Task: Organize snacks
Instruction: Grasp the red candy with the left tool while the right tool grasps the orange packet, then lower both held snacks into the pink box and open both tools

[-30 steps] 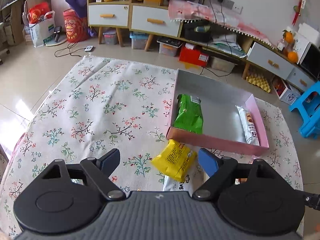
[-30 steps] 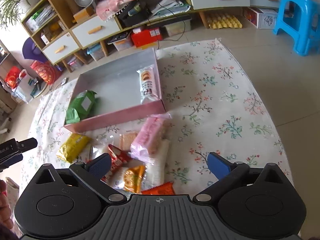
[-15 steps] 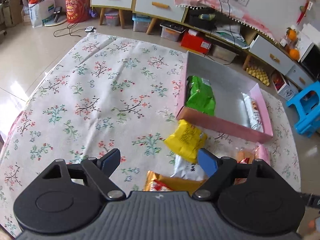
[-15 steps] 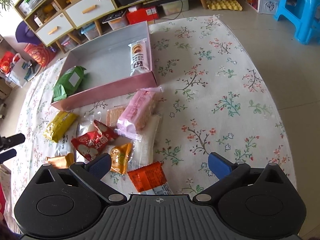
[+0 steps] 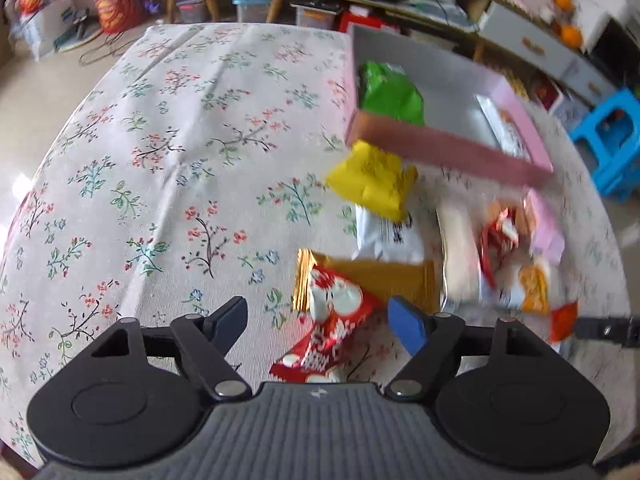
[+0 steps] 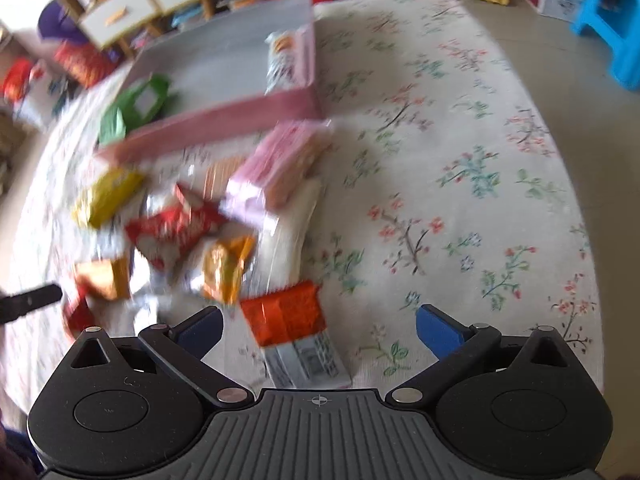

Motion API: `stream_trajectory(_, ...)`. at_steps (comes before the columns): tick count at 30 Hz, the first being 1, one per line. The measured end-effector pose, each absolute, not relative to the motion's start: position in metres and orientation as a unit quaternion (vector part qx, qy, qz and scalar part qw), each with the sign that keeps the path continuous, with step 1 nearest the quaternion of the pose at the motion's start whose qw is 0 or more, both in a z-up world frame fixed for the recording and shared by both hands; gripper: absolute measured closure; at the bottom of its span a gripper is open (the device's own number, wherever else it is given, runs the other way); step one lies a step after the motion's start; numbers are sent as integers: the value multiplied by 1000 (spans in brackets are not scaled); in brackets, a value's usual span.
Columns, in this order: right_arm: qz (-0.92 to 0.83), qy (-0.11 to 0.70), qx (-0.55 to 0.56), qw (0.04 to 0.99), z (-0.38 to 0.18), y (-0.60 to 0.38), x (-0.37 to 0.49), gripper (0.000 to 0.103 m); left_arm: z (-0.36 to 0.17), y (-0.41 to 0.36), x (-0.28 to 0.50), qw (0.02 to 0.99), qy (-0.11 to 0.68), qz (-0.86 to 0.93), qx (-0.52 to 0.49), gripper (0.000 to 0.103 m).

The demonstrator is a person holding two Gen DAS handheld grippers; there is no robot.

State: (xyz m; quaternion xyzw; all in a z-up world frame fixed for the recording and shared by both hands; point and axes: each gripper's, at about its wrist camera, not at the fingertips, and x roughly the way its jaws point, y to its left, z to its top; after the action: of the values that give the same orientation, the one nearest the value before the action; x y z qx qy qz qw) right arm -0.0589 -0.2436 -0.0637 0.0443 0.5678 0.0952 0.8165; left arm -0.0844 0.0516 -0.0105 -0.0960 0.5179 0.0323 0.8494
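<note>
On the floral cloth (image 5: pixel 168 152) that covers the counter, a loose heap of snack packets lies just in front of the pink box (image 5: pixel 448 148). Your left gripper (image 5: pixel 320 322) points steeply down over the near end of the heap; its jaws stand apart, having just been closing a little, with the red-and-white packet (image 5: pixel 332 320) between them and neither pad pressing on it. Under that packet lies a gold packet (image 5: pixel 384 276), and beyond it a white packet (image 5: pixel 388 236) and a yellow packet (image 5: pixel 372 184), the last beside the box's near wall. Inside the box, a green packet (image 5: pixel 390 94) rests at one end and a long white packet (image 6: pixel 282 60) along the opposite wall. Your right gripper (image 6: pixel 318 326) hangs with jaws wide apart over an orange packet (image 6: pixel 286 312), which lies flat between them, untouched. A pink packet (image 6: pixel 280 160) lies tilted across the heap near the box's corner. Both views are blurred, so printing on the packets cannot be read.
</note>
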Motion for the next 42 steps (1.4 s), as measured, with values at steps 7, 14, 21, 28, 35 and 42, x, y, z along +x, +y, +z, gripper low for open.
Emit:
stream_trajectory(7, 118, 571, 7, 812, -71, -234, -69, 1, -25, 40, -91, 844, 533, 31, -52, 39)
stream_trajectory(14, 115, 570, -49, 812, -86, -221, -73, 16, -30, 26, -91, 845, 533, 29, -15, 75)
stream_trajectory(21, 111, 555, -57, 822, -83, -224, -75, 63, -23, 20, -93, 855, 517, 19, 3, 80)
stream_trajectory(28, 117, 529, -50, 839, -67, -226, -81, 65, 2, 24, -102, 875, 483, 6, -17, 80)
stream_trajectory(35, 106, 495, -13, 862, -45, -239, -78, 65, 33, 34, -98, 898, 436, 14, -52, 80)
stream_trajectory(42, 84, 437, 74, 892, -11, -250, -55, 65, 55, 29, -67, 910, 407, 24, -76, 80)
